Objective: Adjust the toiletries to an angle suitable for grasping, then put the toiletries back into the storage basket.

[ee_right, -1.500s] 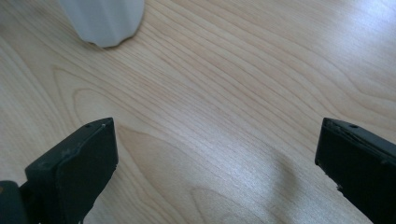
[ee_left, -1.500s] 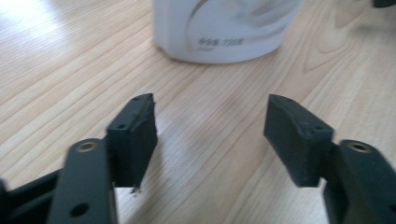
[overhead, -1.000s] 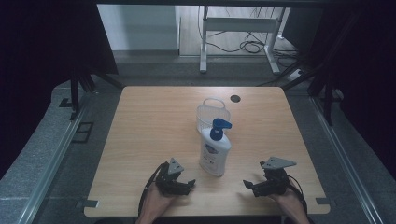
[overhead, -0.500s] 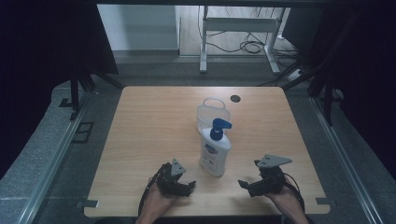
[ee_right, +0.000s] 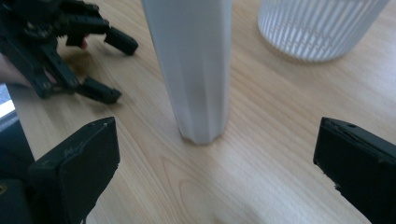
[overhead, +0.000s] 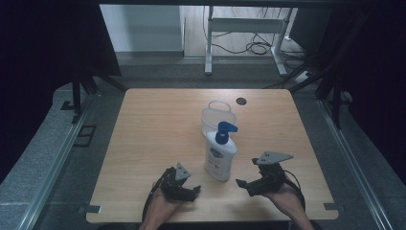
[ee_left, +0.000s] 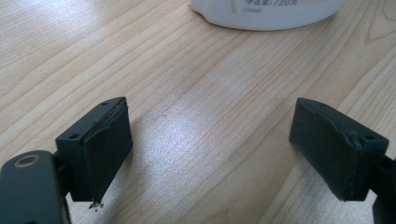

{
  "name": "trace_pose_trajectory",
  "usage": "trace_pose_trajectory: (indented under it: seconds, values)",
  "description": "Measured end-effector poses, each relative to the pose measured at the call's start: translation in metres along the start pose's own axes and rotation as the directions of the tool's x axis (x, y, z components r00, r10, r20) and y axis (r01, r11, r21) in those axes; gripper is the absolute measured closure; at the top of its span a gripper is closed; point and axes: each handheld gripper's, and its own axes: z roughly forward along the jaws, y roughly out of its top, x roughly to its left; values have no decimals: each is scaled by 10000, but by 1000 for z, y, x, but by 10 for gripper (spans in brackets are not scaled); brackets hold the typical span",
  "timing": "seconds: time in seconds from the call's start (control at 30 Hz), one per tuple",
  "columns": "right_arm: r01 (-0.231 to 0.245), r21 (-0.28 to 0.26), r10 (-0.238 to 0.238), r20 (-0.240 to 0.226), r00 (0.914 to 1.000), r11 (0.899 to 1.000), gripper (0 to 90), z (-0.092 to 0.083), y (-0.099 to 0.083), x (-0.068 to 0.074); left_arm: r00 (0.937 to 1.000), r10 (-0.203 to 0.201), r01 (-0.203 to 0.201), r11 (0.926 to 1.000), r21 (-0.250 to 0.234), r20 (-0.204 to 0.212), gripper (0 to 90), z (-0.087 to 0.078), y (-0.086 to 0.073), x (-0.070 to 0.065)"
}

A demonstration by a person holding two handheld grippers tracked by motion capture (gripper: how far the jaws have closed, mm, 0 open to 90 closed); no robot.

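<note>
One bottle: white pump bottle (overhead: 220,155), upright, toward tabletop (overhead: 153,129) near edge, just before ribbed cup (overhead: 219,116)
Handling: likely top-heavy, smooth; grip mid-body
Left claw (overhead: 194,191): spread, empty
Right claw (overhead: 244,184): spread, facing bottle

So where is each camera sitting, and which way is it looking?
High view: above the person's side, facing forward and down on the table; shows both hands, the left gripper, the right gripper, the pump bottle and the clear cup.
Left gripper view: rides the left gripper, low, looking along its open jaws at the bottle's base.
Right gripper view: rides the right gripper, looking past its open jaws at the bottle's side, the cup and the left gripper.
Shared: every view shows the bottle.
</note>
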Motion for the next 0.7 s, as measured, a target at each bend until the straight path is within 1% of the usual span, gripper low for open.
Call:
trace_pose_trajectory:
  seconds: [0.13, 0.27, 0.43, 0.7]
  values:
    - [-16, -184, 13, -123, 9999, 9998, 26, 2, 12, 1, 10000, -7, 7, 10000, -9, -7, 125, 0, 0, 0]
    - [122, -282, -129, -245, 9996, 9995, 42, 4, 22, 4, 10000, 8, -8, 10000, 7, 1, 125, 0, 0, 0]
    - [151, -418, -162, -262, 9995, 9990, 68, 7, 32, 6, 10000, 9, -9, 10000, 27, 13, 125, 0, 0, 0]
    - [212, -428, -223, -259, 9994, 9989, 88, 15, 46, 8, 10000, -16, 16, 10000, -11, -3, 125, 0, 0, 0]
